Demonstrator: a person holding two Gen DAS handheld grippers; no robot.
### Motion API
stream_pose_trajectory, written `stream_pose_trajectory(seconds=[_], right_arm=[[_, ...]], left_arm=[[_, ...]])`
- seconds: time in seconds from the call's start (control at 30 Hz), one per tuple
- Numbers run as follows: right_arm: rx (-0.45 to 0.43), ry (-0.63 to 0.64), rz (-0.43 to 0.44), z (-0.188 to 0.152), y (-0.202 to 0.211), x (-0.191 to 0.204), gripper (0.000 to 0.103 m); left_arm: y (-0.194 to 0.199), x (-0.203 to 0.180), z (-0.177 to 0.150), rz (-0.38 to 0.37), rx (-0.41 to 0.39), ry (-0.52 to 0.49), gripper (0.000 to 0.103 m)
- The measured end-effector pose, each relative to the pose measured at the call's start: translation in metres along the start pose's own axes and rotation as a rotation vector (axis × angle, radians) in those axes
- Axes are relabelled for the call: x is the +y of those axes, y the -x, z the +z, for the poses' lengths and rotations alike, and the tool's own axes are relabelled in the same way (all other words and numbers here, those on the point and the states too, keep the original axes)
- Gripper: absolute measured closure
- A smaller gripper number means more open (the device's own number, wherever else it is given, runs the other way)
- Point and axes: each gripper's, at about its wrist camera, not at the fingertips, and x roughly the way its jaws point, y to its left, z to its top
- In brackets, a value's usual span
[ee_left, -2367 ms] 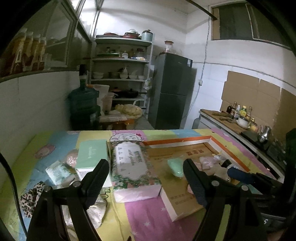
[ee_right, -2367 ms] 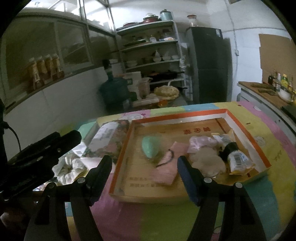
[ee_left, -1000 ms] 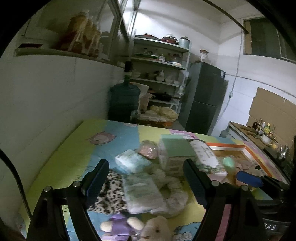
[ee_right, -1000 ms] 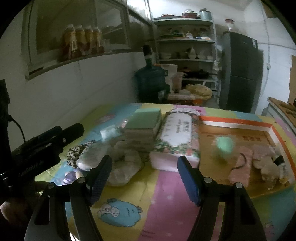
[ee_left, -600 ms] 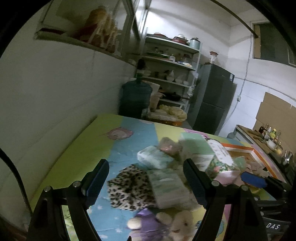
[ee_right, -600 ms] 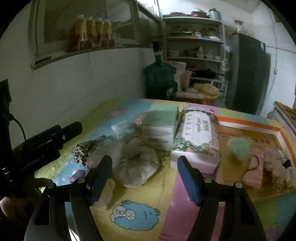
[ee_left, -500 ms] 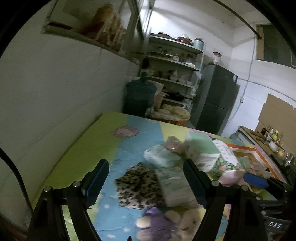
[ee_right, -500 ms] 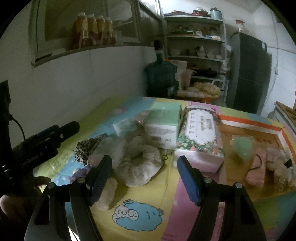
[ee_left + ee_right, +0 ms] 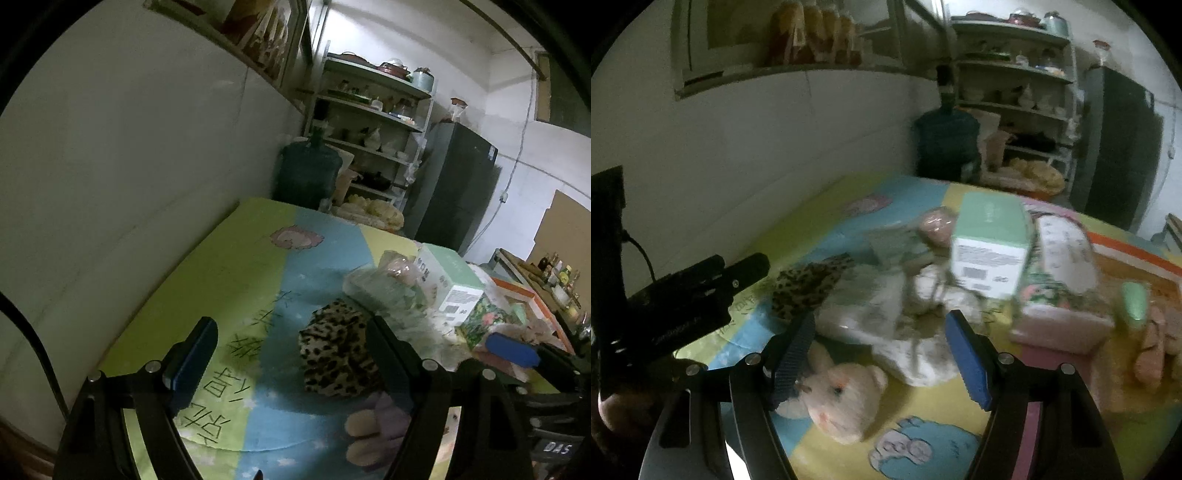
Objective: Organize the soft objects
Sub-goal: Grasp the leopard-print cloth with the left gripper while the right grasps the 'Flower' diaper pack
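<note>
A pale plush bear [image 9: 842, 398] lies on the colourful mat, low between the open jaws of my right gripper [image 9: 877, 354]; nothing is held. Behind it sit a white soft bundle [image 9: 886, 317] and a leopard-print cloth [image 9: 809, 288]. In the left wrist view my left gripper [image 9: 291, 350] stands open and empty over the mat, with the leopard-print cloth [image 9: 336, 354] just inside its right finger and a purple plush toy [image 9: 376, 424] below that. A wrapped tissue pack [image 9: 373, 291] lies farther back.
A green-topped box [image 9: 991, 243] and a floral tissue pack [image 9: 1063, 280] stand right of the pile, beside an orange-edged cardboard tray [image 9: 1137, 254]. A white wall [image 9: 129, 184] runs along the mat's left edge. A water jug [image 9: 306, 173], shelves and a fridge [image 9: 454, 184] stand behind.
Both views have swung left and dropped closer to the mat. The tray has slid toward the right edge, and the plush bear and leopard cloth now sit near the fingers. Both grippers stay open.
</note>
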Motion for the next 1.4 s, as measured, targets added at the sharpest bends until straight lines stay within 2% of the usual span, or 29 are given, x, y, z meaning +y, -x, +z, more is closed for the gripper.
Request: stream_pose_trajectory(seconds=[0.37,0.63,0.67,0.7,0.9,1.1,1.23,1.3,1.33,1.4], right_arm=[[0.052,0.012,0.005,0.009,-0.039,0.014,0.026],[0.068,0.002,-0.002,0.007,-0.049,0.010,0.026],[0.071,0.004,-0.007,0.007,-0.049,0.009,0.034],[0.072,0.008,-0.013,0.006,-0.049,0.009,0.047],[0.049,-0.001,-0.004,0.001,-0.041,0.004,0.050],[-0.006,-0.015,0.016,0.002,-0.021,-0.001,0.051],[-0.030,-0.027,0.023,0.001,-0.009,-0.004,0.051],[-0.042,-0.036,0.025,0.001,-0.005,-0.006,0.051],[-0.047,-0.039,0.024,0.000,-0.002,-0.007,0.051],[-0.053,-0.045,0.023,-0.001,0.002,-0.008,0.051]], left_arm=[[-0.011,0.011,-0.005,-0.010,0.027,0.005,0.021],[-0.025,0.010,-0.007,-0.018,0.058,-0.006,0.021],[-0.028,0.008,-0.008,-0.019,0.066,-0.011,0.021],[-0.031,0.007,-0.008,-0.018,0.074,-0.015,0.021],[-0.046,0.004,-0.011,-0.014,0.128,-0.026,0.021],[-0.063,0.001,-0.014,-0.036,0.223,-0.012,0.021],[-0.063,-0.004,-0.015,-0.047,0.209,-0.022,0.040],[-0.062,-0.005,-0.016,-0.068,0.206,-0.028,0.064],[-0.061,-0.006,-0.016,-0.079,0.206,-0.026,0.067],[-0.061,-0.007,-0.018,-0.089,0.206,-0.028,0.084]])
